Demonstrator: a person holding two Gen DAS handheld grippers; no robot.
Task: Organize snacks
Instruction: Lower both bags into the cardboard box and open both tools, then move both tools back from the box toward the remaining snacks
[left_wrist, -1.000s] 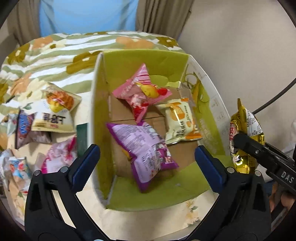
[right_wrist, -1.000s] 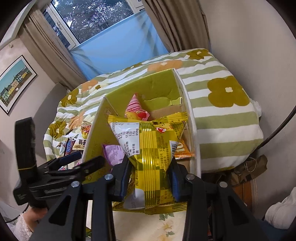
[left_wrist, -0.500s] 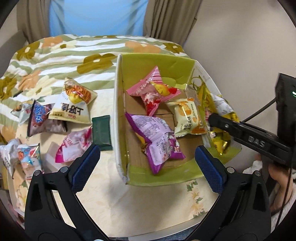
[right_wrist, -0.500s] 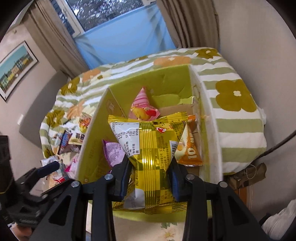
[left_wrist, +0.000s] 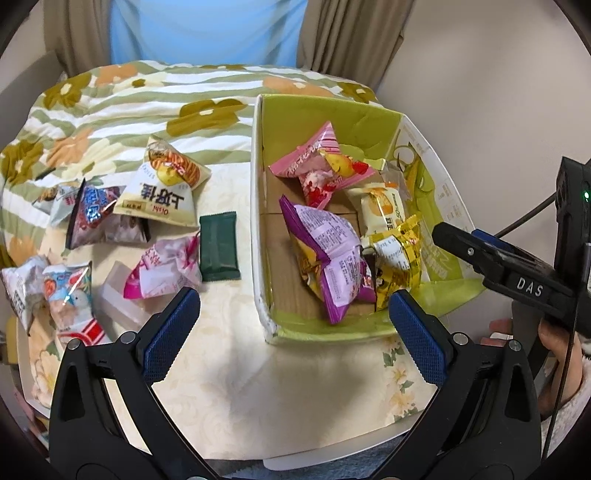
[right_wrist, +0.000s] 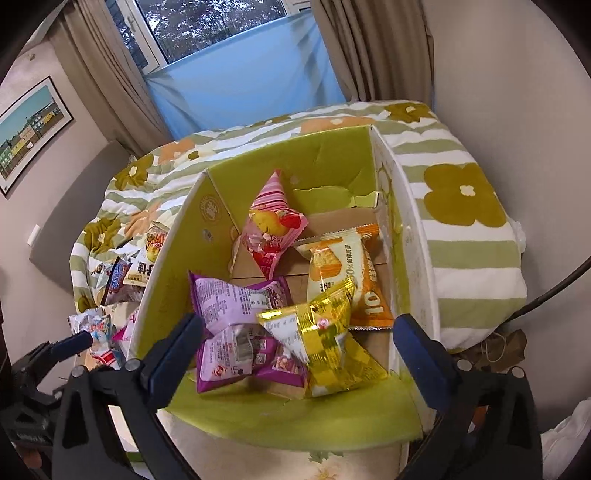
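A green-lined cardboard box (left_wrist: 334, 110) (right_wrist: 321, 413) holds a pink packet (right_wrist: 271, 225), a purple packet (left_wrist: 325, 251) (right_wrist: 236, 314), an orange-white packet (right_wrist: 343, 266) and a gold packet (left_wrist: 397, 258) (right_wrist: 328, 343). The gold packet lies loose at the box's near right. My right gripper (right_wrist: 299, 350) is open and empty just above the box's near end; one of its fingers (left_wrist: 465, 243) shows in the left wrist view. My left gripper (left_wrist: 291, 332) is open and empty above the table, in front of the box.
Loose snacks lie left of the box: a white triangular packet (left_wrist: 162, 188), a dark green bar (left_wrist: 218, 246), a pink wrapper (left_wrist: 162, 269), a dark blue packet (left_wrist: 99, 218) and others (left_wrist: 66, 295). A flowered blanket (left_wrist: 147, 96) lies behind. The wall is on the right.
My right gripper opened and let the gold packet drop into the box. My left gripper pulled back and leftward, so more of the table shows.
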